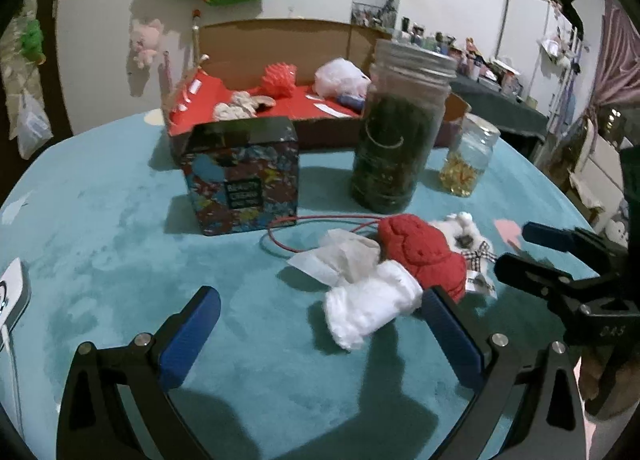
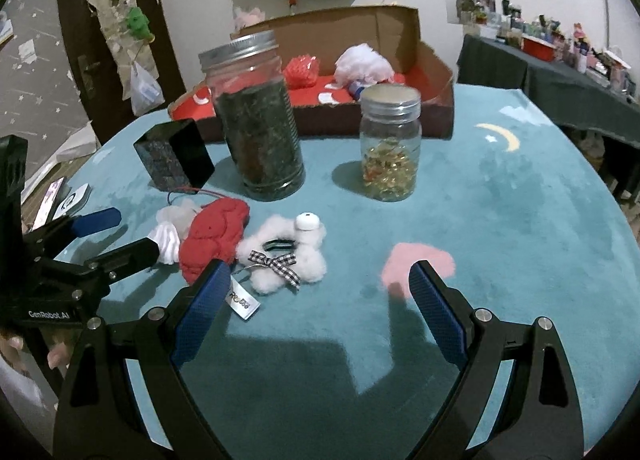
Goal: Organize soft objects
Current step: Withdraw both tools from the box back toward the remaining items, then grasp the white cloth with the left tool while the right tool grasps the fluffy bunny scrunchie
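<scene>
On the teal-covered worktop (image 2: 520, 200) a small heap of soft things lies near the middle, in front of two jars. The red knitted toy (image 2: 214, 238) sits in the centre of the heap, touching a rolled white cloth (image 1: 372, 310) and a crumpled sheet of tissue paper (image 1: 344, 256) on one side and a fluffy white plush (image 2: 288, 256) with a checked bow (image 2: 276, 264) and a hanging label on the other. A thin red cord (image 1: 280, 238) loops from the heap toward a patterned box (image 1: 242, 176) that stands just beside the tall jar (image 2: 256, 116) of dark leaves. The small jar (image 2: 390, 144) with golden contents stands apart from the tall one, nearer the far edge. Behind them, at the far edge of the worktop, an open cardboard box (image 2: 436, 80) with a red lining holds a red spiky ball (image 2: 302, 72) and a pale bundle (image 2: 362, 62). The left gripper (image 1: 320, 334) hangs over the near side of the heap with its fingers (image 1: 188, 336) spread wide and nothing gripped; the rolled white cloth lies between them, right against one finger. The right gripper (image 2: 316, 310) is likewise released, its fingers (image 2: 438, 314) wide apart over bare cover, one of them just beside the red knitted toy and the label.
</scene>
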`<state>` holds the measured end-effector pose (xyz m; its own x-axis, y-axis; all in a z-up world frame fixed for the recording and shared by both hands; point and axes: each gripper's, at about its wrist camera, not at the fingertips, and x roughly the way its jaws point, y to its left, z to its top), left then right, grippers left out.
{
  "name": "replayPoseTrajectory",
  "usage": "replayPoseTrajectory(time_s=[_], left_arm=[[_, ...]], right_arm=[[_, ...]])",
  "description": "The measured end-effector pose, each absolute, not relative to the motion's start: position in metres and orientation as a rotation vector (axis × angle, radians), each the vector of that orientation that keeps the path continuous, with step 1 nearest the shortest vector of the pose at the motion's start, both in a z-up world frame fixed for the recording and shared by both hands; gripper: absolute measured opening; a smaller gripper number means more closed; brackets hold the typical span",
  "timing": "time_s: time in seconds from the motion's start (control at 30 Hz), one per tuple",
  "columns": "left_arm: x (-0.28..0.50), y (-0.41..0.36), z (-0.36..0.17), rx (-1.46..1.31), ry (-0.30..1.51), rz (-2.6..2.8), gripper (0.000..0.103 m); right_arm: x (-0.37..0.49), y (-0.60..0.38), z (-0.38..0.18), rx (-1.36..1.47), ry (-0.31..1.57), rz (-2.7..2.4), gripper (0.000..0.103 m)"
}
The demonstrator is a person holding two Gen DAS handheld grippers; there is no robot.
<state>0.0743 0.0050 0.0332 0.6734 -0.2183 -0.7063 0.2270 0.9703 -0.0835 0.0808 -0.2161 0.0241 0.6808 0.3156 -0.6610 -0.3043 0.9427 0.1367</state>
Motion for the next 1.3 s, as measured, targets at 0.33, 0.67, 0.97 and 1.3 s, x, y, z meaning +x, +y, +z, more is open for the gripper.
replayPoseTrajectory(time_s=[0.33, 0.67, 0.97, 1.3], left_arm=[[0.083, -0.012, 0.03, 0.113, 0.825, -0.312, 0.085], [0.089, -0.005, 0.027, 0.055, 0.867, -0.393, 0.063], [0.09, -0.005, 0.025, 0.127, 0.863, -0.377, 0.053], [0.08, -0.011, 0.047, 0.116, 0.807, -0.425, 0.021]], right_arm=[[0.103, -0.203, 0.019, -0.057, 0.846, 0.431, 0.092], [0.124, -0.193, 0.016, -0.072, 0.886, 0.498, 0.087], [0.122, -0.195, 0.014, -0.166, 0.902, 0.5, 0.087], [0.113, -0.185, 0.022, -0.21, 0.826, 0.508, 0.038]])
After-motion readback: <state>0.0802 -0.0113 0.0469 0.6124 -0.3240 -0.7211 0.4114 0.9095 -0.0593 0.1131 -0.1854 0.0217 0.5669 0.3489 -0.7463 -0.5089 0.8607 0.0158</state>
